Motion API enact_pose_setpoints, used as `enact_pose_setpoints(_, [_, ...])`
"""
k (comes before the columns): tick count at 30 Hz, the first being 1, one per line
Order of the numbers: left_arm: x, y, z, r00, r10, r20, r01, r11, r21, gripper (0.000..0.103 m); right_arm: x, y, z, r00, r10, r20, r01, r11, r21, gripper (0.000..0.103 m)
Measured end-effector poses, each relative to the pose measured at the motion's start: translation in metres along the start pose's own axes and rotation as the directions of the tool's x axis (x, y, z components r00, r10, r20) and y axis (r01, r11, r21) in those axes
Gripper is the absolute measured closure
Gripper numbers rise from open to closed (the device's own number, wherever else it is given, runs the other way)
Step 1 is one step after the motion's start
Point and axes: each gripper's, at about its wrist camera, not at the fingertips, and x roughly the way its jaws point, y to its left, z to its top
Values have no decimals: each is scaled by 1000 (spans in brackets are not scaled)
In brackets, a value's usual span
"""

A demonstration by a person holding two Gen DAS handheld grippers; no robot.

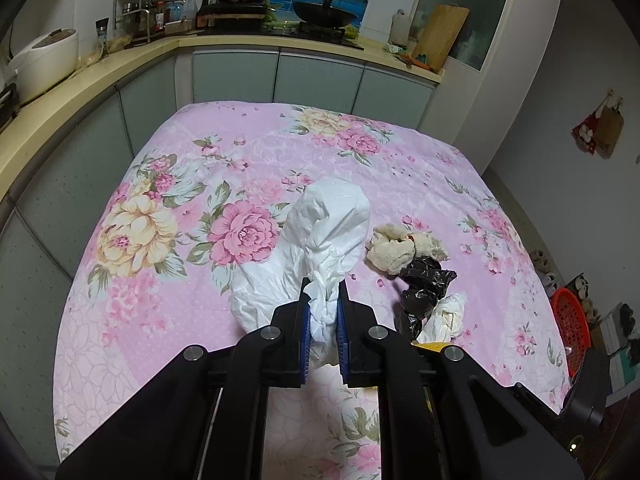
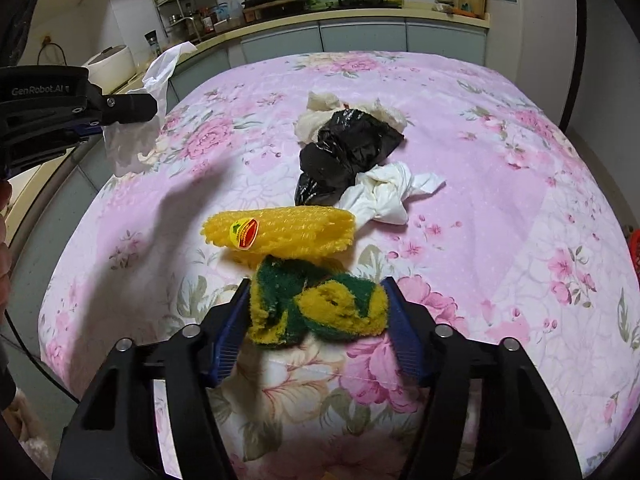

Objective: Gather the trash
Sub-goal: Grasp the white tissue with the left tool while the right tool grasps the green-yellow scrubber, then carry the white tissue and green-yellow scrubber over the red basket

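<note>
Here, a table wears a soft pink cloth (image 2: 500, 208) with big printed flowers, and the trash lies on it.

The left gripper (image 1: 325, 312) has its blue ribbed pads pressed tight on the twisted neck of a white plastic bag (image 1: 320, 240). The bag is thin and crinkly, and it puffs out in a long lump beyond the pads, above the cloth.

The right gripper (image 2: 316, 304) has its two blue pads on either side of a scrubbing sponge (image 2: 320, 304). The sponge is yellow and green, fuzzy, worn and folded up in a lump. The pads touch its two ends, and it rests on the cloth, near the close edge.

Just past the sponge lies a yellow foam net sleeve (image 2: 280, 232). It is bumpy like a corn cob and has a round red sticker. Farther along the cloth lies a shiny black plastic bag (image 2: 344, 156), all crumpled. A white crumpled bag (image 2: 384, 196), knotted and wrinkly, touches its near side. A cream rag (image 2: 320, 114), soft and lumpy, sits behind the black one and touches it.

Beyond the cloth's far edge stands a kitchen counter (image 1: 120, 56) with pans.
</note>
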Motion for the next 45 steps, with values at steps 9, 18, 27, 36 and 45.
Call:
enact_pose_setpoints(9, [4,-1,-1,1000,9,-7,-9,1000,4,93,-14,-13,-1,1000,14,9,-15,1000,27,57])
enact_pose_setpoints(18, [4,-8,-3,1000,8,5,-8,1000,17,93,-49,-71,2,995,-56,76,43,984,171,57])
enact_pose_setpoints(27, [11,-38,-10,1000,-23,2,22,997,75,93,-82,-102,29,979,-108,174,71,976,205,57])
enact_pose_setpoints(36, [14,-71,-3,999,-30,36,25,990,138,93,-104,-112,54,959,-123,257,71,977,200,57])
enact_pose_setpoints(45, [19,-131,-1,996,-61,73,41,970,240,93,-125,-141,50,940,-163,300,88,965,248,57])
